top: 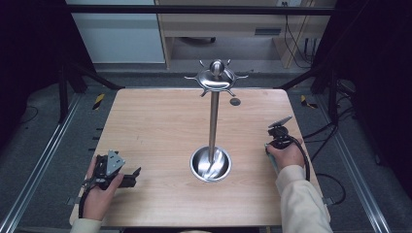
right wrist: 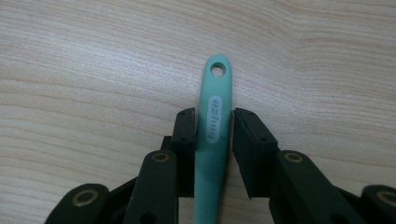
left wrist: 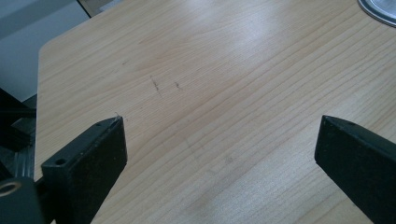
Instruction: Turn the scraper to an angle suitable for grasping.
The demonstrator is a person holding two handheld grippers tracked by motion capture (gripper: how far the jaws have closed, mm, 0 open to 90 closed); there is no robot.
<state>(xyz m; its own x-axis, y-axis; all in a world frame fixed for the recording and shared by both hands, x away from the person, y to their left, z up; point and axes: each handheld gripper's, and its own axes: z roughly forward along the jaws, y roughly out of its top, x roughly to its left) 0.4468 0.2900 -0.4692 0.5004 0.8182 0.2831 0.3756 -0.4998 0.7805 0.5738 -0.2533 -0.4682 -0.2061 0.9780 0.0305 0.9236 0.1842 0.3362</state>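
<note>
While left gripper (left wrist: 219, 140) gapes, right gripper (right wrist: 214, 130) clamps teal handle (right wrist: 212, 126).

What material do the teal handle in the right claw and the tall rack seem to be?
Teal handle: probably matte plastic or silicone, with even colour, a moulded hole and a raised label. Tall rack: looks like polished metal, likely steel, with mirror-like glints on its pole and dish.

A steel hanging stand (top: 213, 116) is standing upright at the middle of the table (top: 155, 121), its round base (top: 210, 164) resting nearer the person and its hooked top (top: 215, 77) rising toward the far edge. A small dark disc (top: 235, 101) is lying just right of the stand's pole, toward the far edge.
</note>
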